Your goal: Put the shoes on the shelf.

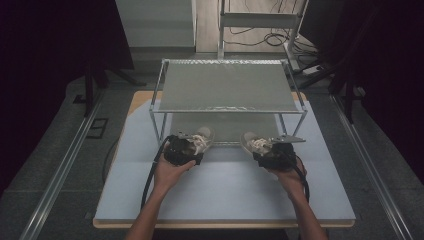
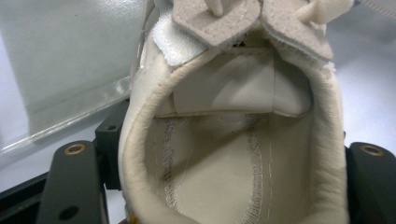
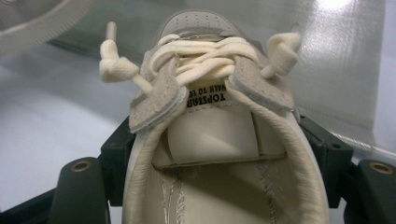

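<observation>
High view: we see the left gripper [image 1: 183, 150] and right gripper [image 1: 273, 152] held low on the pale blue-grey tabletop [image 1: 225, 190], each at the heel of a cream lace-up sneaker: left sneaker [image 1: 202, 137], right sneaker [image 1: 254, 144]. Both shoes point toes toward the metal-framed two-tier shelf rack with grey panels [image 1: 227, 85], toes reaching the front edge of its lower tier. Heels and jaws are hidden under the grippers' black bodies and the hands, so we cannot read the grip here. Forearms cut off at the bottom edge. Room is dark; floor rails left and right, cables and a white frame beyond the rack, all dim. Left gripper view: left sneaker [image 2: 233, 154] sits between the two black jaws, which flank the heel collar on both sides and appear clamped on it; the toe is cut off by the top edge, only suede lace tabs show. A glossy grey panel [image 2: 60, 60] is behind, blurred. Right gripper view: right sneaker [image 3: 219, 140] likewise is gripped at the heel between the jaws; the tongue label is upside down, partly covered by laces. Sole of the other shoe is clipped at top left.
</observation>
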The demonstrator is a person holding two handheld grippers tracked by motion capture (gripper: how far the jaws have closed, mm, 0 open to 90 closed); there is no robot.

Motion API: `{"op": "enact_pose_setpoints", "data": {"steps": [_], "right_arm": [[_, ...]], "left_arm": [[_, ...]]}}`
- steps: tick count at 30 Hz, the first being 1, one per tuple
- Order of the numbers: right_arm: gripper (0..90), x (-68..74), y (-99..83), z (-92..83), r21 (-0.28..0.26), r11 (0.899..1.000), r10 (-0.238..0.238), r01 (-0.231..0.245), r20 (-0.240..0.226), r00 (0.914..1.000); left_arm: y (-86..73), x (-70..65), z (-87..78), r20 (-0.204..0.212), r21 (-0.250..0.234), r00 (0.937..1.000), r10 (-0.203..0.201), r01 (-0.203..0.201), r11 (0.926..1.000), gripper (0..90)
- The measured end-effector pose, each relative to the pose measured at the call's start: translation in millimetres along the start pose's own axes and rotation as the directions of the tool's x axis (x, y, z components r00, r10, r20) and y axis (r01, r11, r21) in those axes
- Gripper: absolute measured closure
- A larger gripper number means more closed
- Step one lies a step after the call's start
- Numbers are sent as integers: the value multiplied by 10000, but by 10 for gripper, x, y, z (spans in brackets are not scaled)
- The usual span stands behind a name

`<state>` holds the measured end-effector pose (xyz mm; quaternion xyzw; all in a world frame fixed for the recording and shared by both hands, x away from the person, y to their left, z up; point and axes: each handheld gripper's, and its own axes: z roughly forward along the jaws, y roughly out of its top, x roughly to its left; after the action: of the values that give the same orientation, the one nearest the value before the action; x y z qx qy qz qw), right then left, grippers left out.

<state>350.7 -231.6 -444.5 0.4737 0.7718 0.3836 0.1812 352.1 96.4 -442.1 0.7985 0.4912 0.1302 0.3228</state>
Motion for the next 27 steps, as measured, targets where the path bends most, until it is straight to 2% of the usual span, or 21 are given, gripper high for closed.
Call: {"op": "enact_pose_setpoints", "data": {"steps": [7,18,27], "right_arm": [[288,65,85,110,-98,10000,-1,2,15,10000],[288,130,127,307,-174,9994,290,-289,68,9996],[287,151,196,448,-112,9987,500,-497,273,9984]], "left_arm": [[80,-34,110,-15,97,10000,-5,5,10000,291],[210,-25,228,-82,190,10000,47,-45,9998,290],[257,-3,362,-210,348,9995,-240,247,9991,290]]}}
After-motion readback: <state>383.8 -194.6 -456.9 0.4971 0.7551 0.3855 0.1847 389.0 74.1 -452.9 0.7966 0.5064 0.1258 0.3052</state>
